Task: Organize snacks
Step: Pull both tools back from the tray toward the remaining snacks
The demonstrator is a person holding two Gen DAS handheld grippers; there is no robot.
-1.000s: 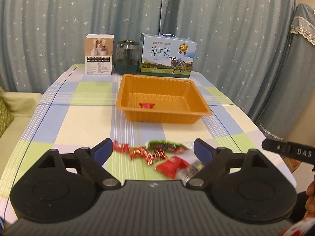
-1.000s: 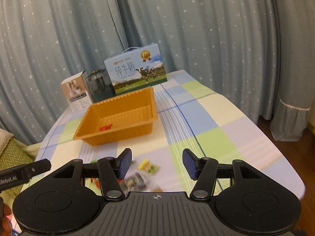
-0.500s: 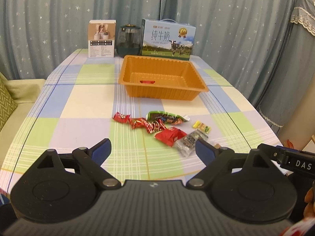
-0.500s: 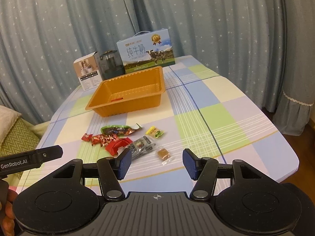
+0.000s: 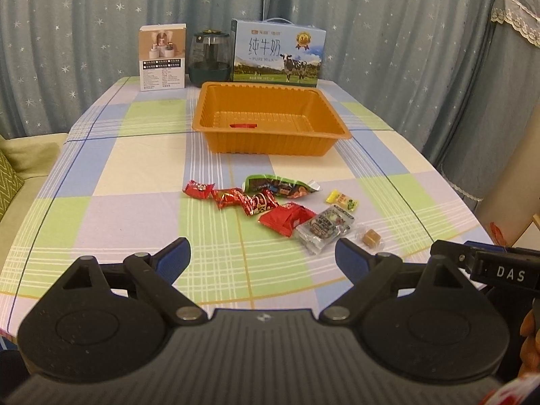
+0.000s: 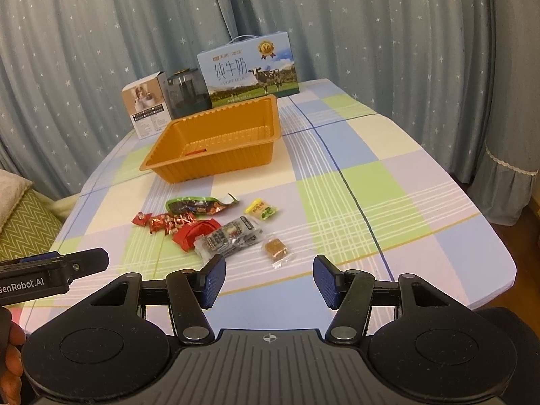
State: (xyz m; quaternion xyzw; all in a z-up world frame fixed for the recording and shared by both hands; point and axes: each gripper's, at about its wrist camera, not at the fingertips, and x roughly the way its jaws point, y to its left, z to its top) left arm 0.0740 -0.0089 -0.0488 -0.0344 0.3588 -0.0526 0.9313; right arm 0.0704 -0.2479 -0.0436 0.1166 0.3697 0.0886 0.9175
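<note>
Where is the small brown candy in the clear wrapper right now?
The brown candy lies on the table, rightmost in the snack pile in both views, beside the grey packet.

We're in a home, a lived-in dining or sitting corner: star-sprinkled blue curtains (image 5: 371, 33) hang across the whole back wall, and a table (image 6: 388, 182) wears a pastel checked cloth. At its far end stand a gift carton of milk (image 5: 278, 54) with a carrying handle, a small glass pot (image 5: 209, 55) and a little product box (image 5: 162, 56). Off to the side there's a sofa (image 5: 30, 148) with a green zigzag cushion (image 6: 25, 226), and lace-trimmed fabric (image 5: 516, 13) drapes over something on the other side.
</note>
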